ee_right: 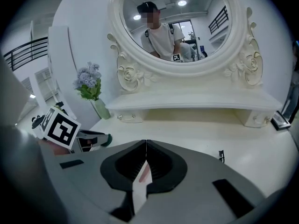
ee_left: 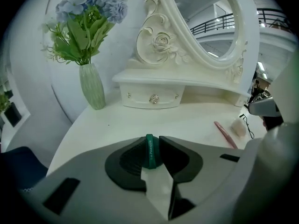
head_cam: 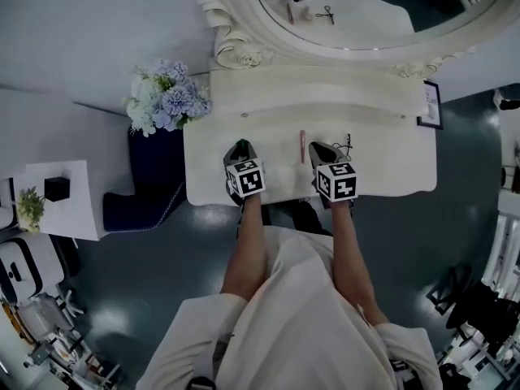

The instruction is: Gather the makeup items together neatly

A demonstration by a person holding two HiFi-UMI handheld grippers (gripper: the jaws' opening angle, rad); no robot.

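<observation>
On the white vanity table (head_cam: 390, 165) a pink pencil-like stick (head_cam: 302, 146) lies between my two grippers. A small black metal tool (head_cam: 348, 145) lies just right of my right gripper (head_cam: 319, 148). The left gripper view shows the pink stick (ee_left: 225, 133) to the right, beside a small pale lump (ee_left: 238, 126). My left gripper (ee_left: 151, 146) has its jaws together, with a green band at their tips and nothing else between them. In its own view my right gripper (ee_right: 146, 144) is shut and empty, with the black tool (ee_right: 221, 156) to its right.
A green vase of blue flowers (head_cam: 166, 96) stands at the table's far left corner. A drawer shelf (ee_left: 152, 97) and an oval mirror (ee_right: 180, 27) run along the back. A dark picture frame (head_cam: 431, 104) is at the far right, a blue seat (head_cam: 150, 185) left of the table.
</observation>
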